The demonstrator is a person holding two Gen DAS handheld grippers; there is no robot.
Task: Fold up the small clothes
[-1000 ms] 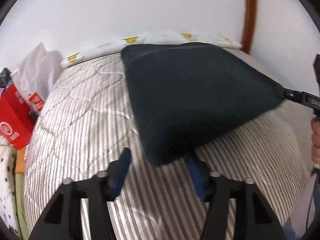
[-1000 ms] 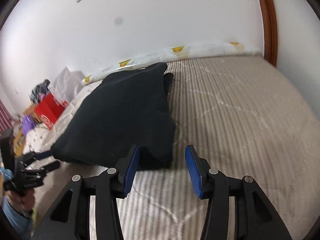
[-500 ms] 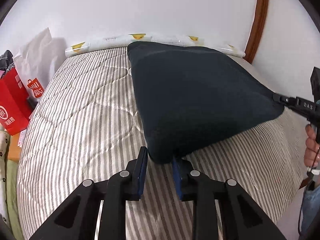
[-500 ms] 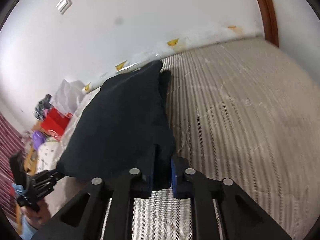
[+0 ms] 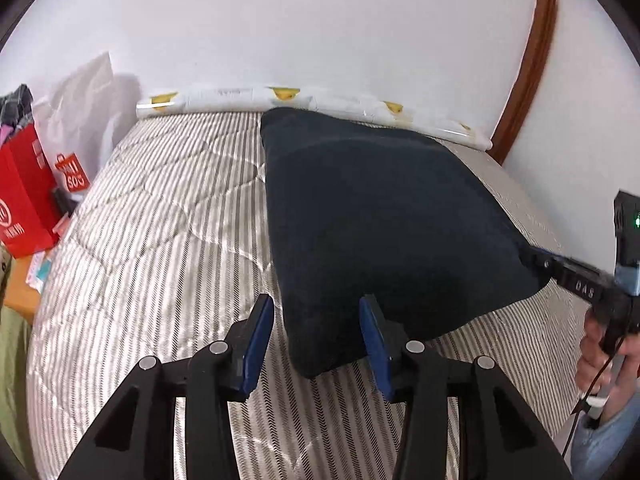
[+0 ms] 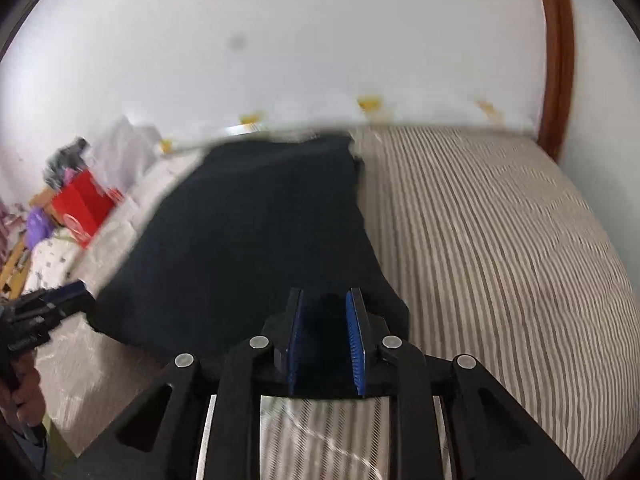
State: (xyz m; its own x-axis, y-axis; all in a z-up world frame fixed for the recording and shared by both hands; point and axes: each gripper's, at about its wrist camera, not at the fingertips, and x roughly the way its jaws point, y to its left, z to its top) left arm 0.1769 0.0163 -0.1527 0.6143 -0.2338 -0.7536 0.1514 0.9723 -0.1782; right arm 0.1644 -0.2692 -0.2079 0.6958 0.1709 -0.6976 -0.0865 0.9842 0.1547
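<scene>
A dark navy garment (image 5: pixel 380 220) lies spread on the striped quilt (image 5: pixel 160 220). In the left wrist view its near corner sits between the blue pads of my left gripper (image 5: pixel 318 340). Those jaws are opening, and a gap shows beside the left pad. My right gripper (image 5: pixel 538 260) pinches the garment's right corner, which is pulled out to a point. In the right wrist view the garment (image 6: pixel 248 232) fills the narrow gap of my right gripper (image 6: pixel 325 320), whose jaws are starting to open. My left gripper (image 6: pixel 52 308) shows at that view's left edge.
Red paper bags (image 5: pixel 24 200) and a white plastic bag (image 5: pixel 84 108) stand left of the bed. A white roll with yellow marks (image 5: pixel 304 98) lies along the wall. A wooden frame (image 5: pixel 532 60) rises at the right. A person's hand (image 5: pixel 600 344) holds the right gripper.
My left jaws closed on the near corner half a second ago and now stand apart again. My right jaws went from open to pinching the other corner, and that corner has shifted.
</scene>
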